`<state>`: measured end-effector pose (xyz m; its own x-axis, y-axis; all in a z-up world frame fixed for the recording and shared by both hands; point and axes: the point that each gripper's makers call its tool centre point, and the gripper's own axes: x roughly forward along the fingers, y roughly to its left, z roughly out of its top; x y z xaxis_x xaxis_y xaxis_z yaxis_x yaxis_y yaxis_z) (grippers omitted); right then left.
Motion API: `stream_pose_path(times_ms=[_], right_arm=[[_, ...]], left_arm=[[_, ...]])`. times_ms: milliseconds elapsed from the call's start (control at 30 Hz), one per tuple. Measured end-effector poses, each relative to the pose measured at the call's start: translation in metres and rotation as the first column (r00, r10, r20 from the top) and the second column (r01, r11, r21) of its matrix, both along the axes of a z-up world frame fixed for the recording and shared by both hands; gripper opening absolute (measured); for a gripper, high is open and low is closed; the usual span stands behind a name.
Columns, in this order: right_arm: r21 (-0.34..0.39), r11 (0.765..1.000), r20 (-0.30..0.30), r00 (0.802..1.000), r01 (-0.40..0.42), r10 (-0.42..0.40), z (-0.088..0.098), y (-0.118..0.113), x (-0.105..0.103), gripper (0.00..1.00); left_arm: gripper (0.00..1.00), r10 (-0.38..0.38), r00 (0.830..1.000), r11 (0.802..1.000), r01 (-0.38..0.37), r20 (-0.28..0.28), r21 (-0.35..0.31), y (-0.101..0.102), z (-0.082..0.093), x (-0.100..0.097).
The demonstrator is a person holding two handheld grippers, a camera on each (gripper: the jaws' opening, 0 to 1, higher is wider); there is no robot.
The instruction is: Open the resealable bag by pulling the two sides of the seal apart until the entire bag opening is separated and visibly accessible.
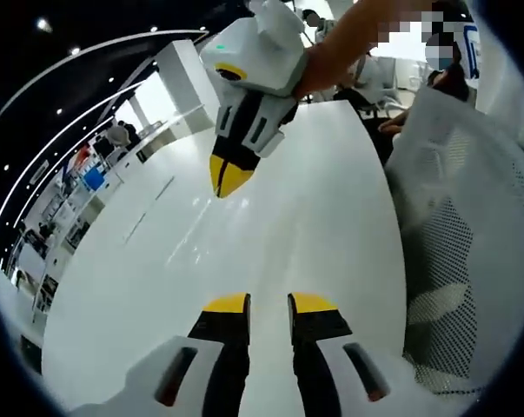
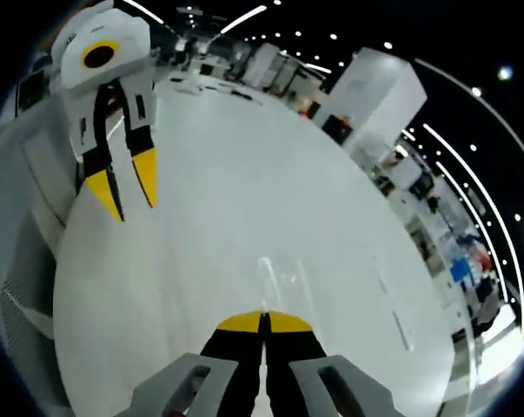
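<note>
I cannot see the bag on the white table [image 1: 331,191], so with my left gripper [image 1: 268,303] a little open and my right gripper [image 2: 263,322] shut on nothing, I should find the bag first.

The 2 grippers hang above the bench [image 1: 314,217], facing each other. A mesh chair [image 1: 457,252] stands beside the bench's edge.

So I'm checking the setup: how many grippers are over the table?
2. The left gripper, jaws slightly apart, and the right gripper, jaws closed, both held over the white table. No bag is visible.
</note>
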<state>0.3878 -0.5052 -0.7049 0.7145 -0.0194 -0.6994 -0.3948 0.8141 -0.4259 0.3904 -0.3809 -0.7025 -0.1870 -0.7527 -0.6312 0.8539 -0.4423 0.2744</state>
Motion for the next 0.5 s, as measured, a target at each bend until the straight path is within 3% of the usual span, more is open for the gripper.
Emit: stream_pose_path(times_ms=[333, 500], right_arm=[[-0.037, 0.999, -0.021, 1.0, -0.009, 0.008, -0.007, -0.011, 0.005, 0.0], [-0.064, 0.997, -0.026, 0.999, -0.032, 0.03, -0.01, -0.015, 0.008, 0.0]], left_arm=[[0.3, 0.097, 0.992, 0.995, -0.096, -0.086, 0.01, 0.017, -0.004, 0.008], [0.45, 0.204, 0.963, 0.979, -0.205, -0.176, 0.013, 0.017, 0.001, 0.013]])
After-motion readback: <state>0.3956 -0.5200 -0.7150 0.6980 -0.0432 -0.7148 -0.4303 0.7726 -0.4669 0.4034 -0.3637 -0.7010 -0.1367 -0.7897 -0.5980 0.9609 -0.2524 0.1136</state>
